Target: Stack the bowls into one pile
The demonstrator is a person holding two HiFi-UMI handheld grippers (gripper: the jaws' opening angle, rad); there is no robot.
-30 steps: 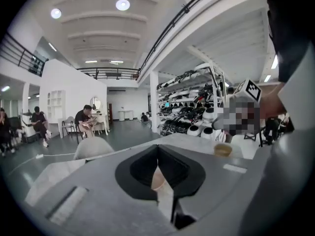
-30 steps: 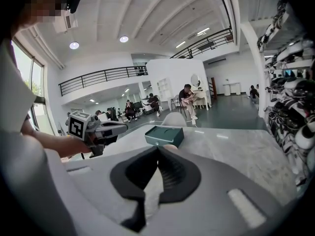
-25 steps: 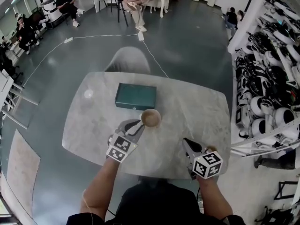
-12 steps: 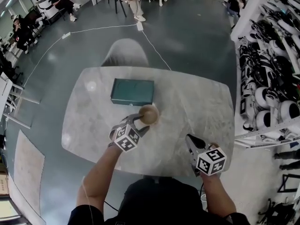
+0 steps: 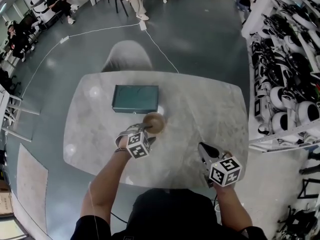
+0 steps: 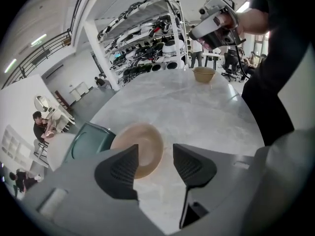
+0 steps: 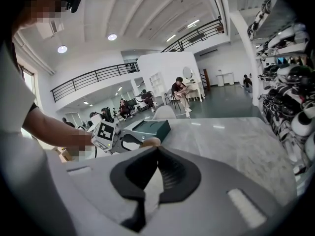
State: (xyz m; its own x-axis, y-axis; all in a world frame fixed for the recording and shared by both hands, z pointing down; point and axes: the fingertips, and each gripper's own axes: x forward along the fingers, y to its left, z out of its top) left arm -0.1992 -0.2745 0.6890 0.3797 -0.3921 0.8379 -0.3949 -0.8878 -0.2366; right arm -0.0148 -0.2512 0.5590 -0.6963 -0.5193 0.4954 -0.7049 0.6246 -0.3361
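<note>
A tan bowl (image 5: pixel 153 122) stands on the marble table (image 5: pixel 200 109), just in front of the green box (image 5: pixel 135 99). My left gripper (image 5: pixel 145 130) is right at the bowl's near side. In the left gripper view its jaws have just been opening; the left gripper (image 6: pixel 156 156) is open, and the bowl (image 6: pixel 140 149) lies just beyond the fingertips, untouched by the pads. A second small bowl (image 6: pixel 204 74) sits at the table's near right edge, under my right gripper (image 6: pixel 216 18). The right gripper (image 5: pixel 204 149) is shut with its tips together and nothing between them (image 7: pixel 156 151).
The green box (image 7: pixel 147 129) lies flat behind the bowl. A pale chair (image 5: pixel 127 56) stands at the table's far side. Shelves of white equipment (image 5: pixel 285 59) line the right. People sit far off at the back of the hall.
My left gripper has sunk toward the table and rolled, and its jaws have opened off the bowl, which now rests on the table. The right gripper has shifted only a little.
</note>
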